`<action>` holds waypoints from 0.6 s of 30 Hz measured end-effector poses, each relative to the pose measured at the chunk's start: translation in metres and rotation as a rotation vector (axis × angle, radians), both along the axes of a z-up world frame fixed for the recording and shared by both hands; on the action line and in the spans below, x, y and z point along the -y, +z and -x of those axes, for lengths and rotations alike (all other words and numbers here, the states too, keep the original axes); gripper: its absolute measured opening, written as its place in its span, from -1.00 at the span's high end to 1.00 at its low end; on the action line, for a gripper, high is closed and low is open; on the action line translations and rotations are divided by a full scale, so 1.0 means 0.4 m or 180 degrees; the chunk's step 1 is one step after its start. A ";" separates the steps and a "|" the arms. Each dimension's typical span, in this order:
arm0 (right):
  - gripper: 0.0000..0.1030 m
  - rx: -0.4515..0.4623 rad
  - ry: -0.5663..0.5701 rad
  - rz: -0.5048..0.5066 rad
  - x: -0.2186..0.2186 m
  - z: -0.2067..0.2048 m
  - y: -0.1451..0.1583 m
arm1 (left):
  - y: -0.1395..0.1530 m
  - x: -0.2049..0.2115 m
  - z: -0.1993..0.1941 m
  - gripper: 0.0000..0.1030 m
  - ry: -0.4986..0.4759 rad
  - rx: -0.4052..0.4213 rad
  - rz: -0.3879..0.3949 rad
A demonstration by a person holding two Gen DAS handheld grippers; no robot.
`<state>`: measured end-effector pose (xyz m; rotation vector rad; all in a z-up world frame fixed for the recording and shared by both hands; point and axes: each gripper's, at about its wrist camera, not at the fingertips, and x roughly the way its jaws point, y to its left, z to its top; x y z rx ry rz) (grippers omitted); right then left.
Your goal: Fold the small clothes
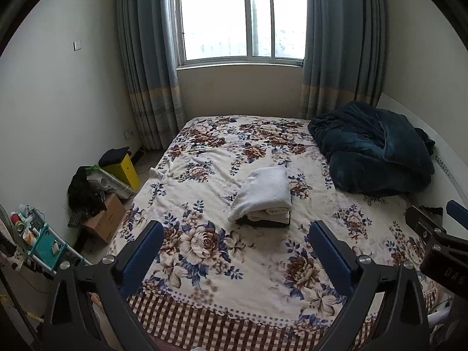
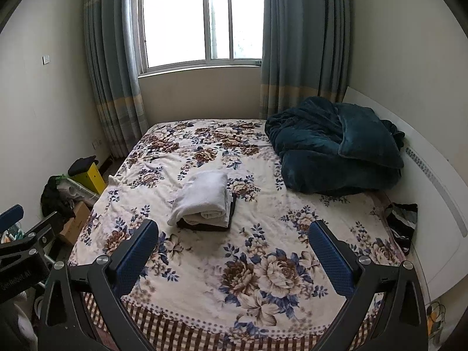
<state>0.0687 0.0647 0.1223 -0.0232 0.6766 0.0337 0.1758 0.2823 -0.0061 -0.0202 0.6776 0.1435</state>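
Both claws hang over the near end of the bed [image 1: 222, 280], pointing down toward its flowered blanket. The left claw [image 1: 236, 242] stands with its blue pads wide apart and nothing between them but bare blanket. The right claw [image 2: 234, 241] is likewise spread wide and holds nothing; part of it also shows at the right edge of the left wrist view.

The task's things lie near the middle of the bed, just beyond both claws: a folded white garment [image 1: 263, 194] rests on top of a folded dark garment [image 1: 263, 221], of which only a thin edge shows beneath. Neither claw touches the stack.

At the far right corner of the bed, well apart from the stack, lies a crumpled dark teal quilt [image 1: 371, 149]. A striped dark cloth [image 2: 402, 219] sits at the bed's right edge, against the white headboard [image 2: 438, 193]. On the floor left of the bed stand a cardboard box [image 1: 103, 219] and a yellow box [image 1: 124, 169].
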 end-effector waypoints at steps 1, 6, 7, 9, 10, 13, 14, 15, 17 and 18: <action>-1.00 -0.0007 0.0003 -0.0005 -0.001 -0.002 -0.004 | 0.000 0.000 -0.002 -0.97 0.0003 0.0005 0.0003; -1.00 -0.0028 0.0017 -0.0011 -0.007 -0.003 -0.017 | 0.003 0.001 -0.014 -0.97 -0.0006 0.0006 -0.0011; -1.00 -0.0031 0.0025 -0.0018 -0.007 -0.004 -0.019 | 0.003 0.000 -0.013 -0.97 -0.0006 0.0003 -0.0013; -1.00 -0.0029 0.0022 -0.0013 -0.009 -0.002 -0.021 | 0.006 -0.003 -0.019 -0.97 -0.0010 0.0010 -0.0014; -1.00 -0.0032 0.0022 -0.0027 -0.010 -0.003 -0.022 | 0.008 -0.002 -0.021 -0.97 -0.0014 0.0022 -0.0029; -1.00 -0.0031 0.0034 -0.0024 -0.014 -0.003 -0.026 | 0.012 -0.003 -0.035 -0.97 -0.0031 0.0028 -0.0039; -1.00 -0.0034 0.0037 -0.0029 -0.013 -0.005 -0.024 | 0.013 -0.003 -0.037 -0.97 -0.0037 0.0031 -0.0032; -1.00 -0.0033 0.0041 -0.0028 -0.014 -0.005 -0.026 | 0.013 -0.002 -0.038 -0.97 -0.0038 0.0031 -0.0029; -1.00 -0.0038 0.0033 -0.0030 -0.014 -0.004 -0.024 | 0.013 -0.001 -0.040 -0.97 -0.0023 0.0031 -0.0024; -1.00 -0.0032 0.0037 -0.0037 -0.014 -0.003 -0.026 | 0.013 -0.001 -0.039 -0.97 -0.0019 0.0030 -0.0018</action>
